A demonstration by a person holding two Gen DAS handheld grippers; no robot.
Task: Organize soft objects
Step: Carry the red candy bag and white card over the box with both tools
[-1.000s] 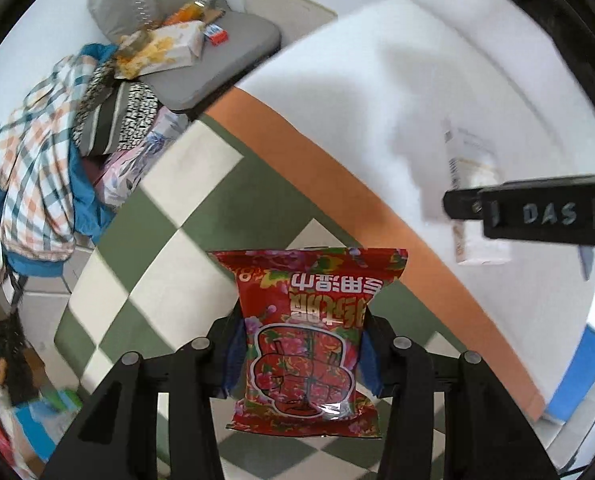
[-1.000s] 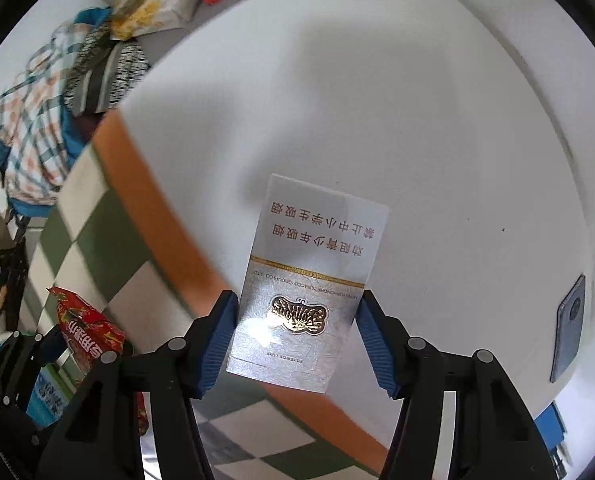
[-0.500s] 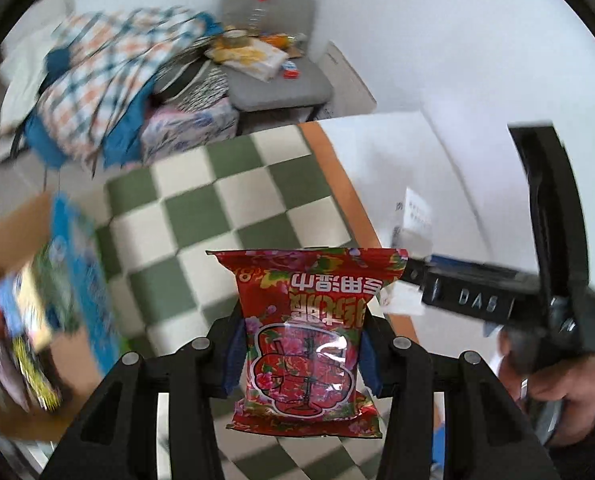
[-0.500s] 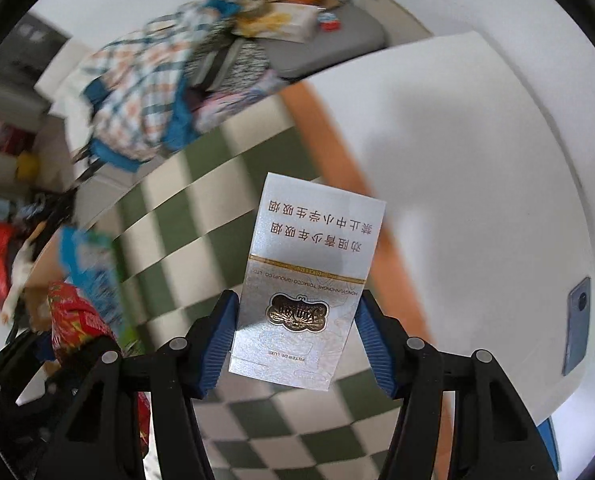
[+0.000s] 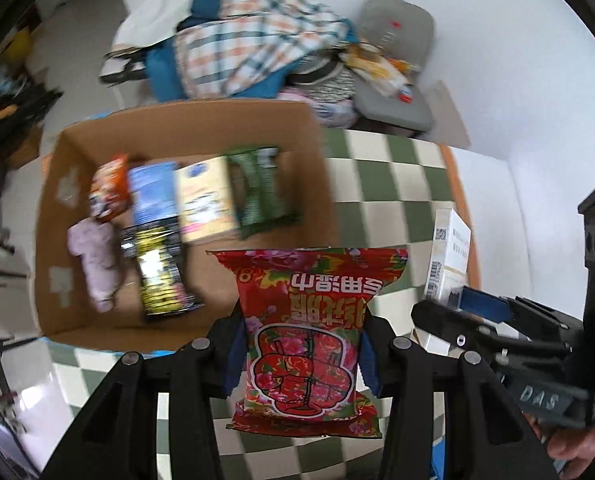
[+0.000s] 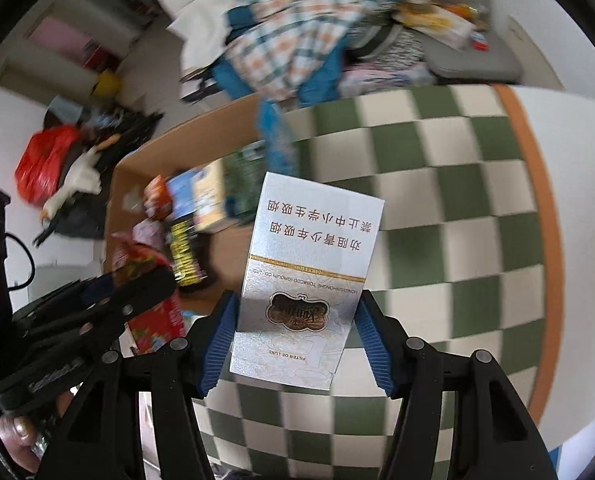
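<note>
My left gripper (image 5: pixel 299 356) is shut on a red flowered tissue pack (image 5: pixel 311 332), held above the near right edge of an open cardboard box (image 5: pixel 77 148). The box holds several packs and a pale purple soft toy (image 5: pixel 95 258). My right gripper (image 6: pixel 295 344) is shut on a white and silver cigarette carton (image 6: pixel 309 276), held above the green and white checkered cloth (image 6: pixel 457 216). The carton also shows in the left wrist view (image 5: pixel 447 256), to the right of the red pack. The box lies to the left in the right wrist view (image 6: pixel 137 176).
A pile of plaid and blue clothes (image 5: pixel 249 44) lies behind the box. A grey chair (image 5: pixel 393 60) with snack packs stands at the back right. Bags and clutter (image 6: pixel 49 164) lie on the floor to the left. An orange band (image 6: pixel 545 208) edges the cloth.
Both grippers have swung left from the white table and wall toward the cardboard box, which has come into full view. Each keeps its hold on its item.
</note>
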